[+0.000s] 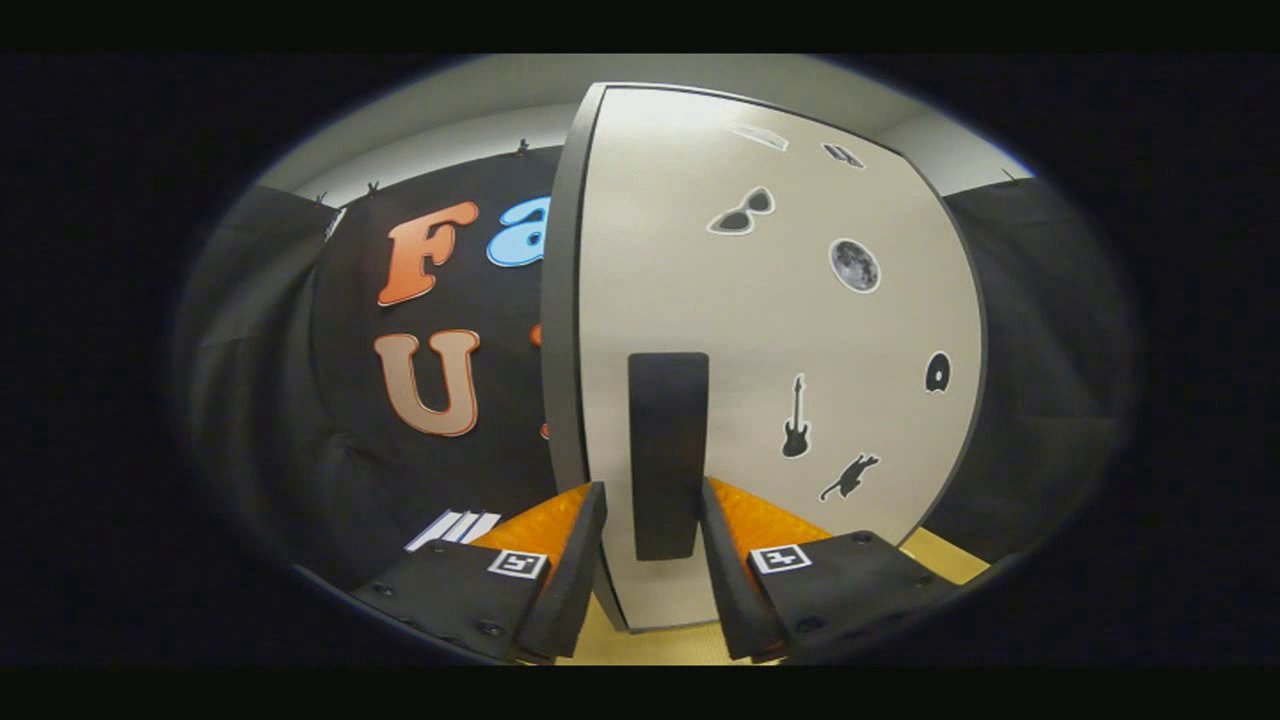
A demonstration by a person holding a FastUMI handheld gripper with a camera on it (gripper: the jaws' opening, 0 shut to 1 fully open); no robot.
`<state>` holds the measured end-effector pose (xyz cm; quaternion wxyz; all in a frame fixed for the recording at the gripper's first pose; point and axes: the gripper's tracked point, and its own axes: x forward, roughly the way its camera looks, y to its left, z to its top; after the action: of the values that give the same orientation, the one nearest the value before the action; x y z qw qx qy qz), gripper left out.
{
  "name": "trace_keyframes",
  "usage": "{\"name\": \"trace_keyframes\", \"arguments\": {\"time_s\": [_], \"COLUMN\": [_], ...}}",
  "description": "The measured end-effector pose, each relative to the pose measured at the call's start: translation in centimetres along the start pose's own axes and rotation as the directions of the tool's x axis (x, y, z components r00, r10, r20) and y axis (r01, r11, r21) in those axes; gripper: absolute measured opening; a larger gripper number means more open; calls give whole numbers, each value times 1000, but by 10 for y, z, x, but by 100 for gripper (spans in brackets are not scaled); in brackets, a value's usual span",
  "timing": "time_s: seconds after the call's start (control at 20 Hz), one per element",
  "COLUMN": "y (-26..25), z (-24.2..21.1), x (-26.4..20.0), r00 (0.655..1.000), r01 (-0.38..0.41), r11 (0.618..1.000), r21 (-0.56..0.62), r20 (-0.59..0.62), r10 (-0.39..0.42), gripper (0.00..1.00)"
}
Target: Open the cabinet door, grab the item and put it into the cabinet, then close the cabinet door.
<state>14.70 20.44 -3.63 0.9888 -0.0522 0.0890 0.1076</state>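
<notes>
A yellow tabletop (930,552) carries a pale cabinet, with black cloth hung behind it. The cabinet door (780,330), marked with small stickers, faces the gripper (653,545). A dark upright handle (667,450) stands on the door's left half, between the parted fingers; contact cannot be confirmed. The item to store is out of sight. Centre the handle between the fingers, close firmly, then pull along the door's arc, avoiding twist.
</notes>
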Motion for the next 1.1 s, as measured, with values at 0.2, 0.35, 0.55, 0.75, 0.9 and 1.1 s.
{"name": "trace_keyframes", "arguments": {"time_s": [0.2,0.35,0.55,0.75,0.9,1.1], "y": [-1,-2,-3,-3,-4,-6], "z": [-6,-6,-6,-7,-8,-7], "x": [3,3,2,-5,-14,-29], "r00": [999,999,999,999,999,998], "r01": [-19,-29,-40,-34,-38,-54], "r11": [999,999,999,999,998,997], "r21": [39,38,27,38,50,63], "r20": [-29,-35,-2,-14,-26,-28], "r10": [20,30,40,34,40,56], "gripper": [46,39,32,26,25,24]}}
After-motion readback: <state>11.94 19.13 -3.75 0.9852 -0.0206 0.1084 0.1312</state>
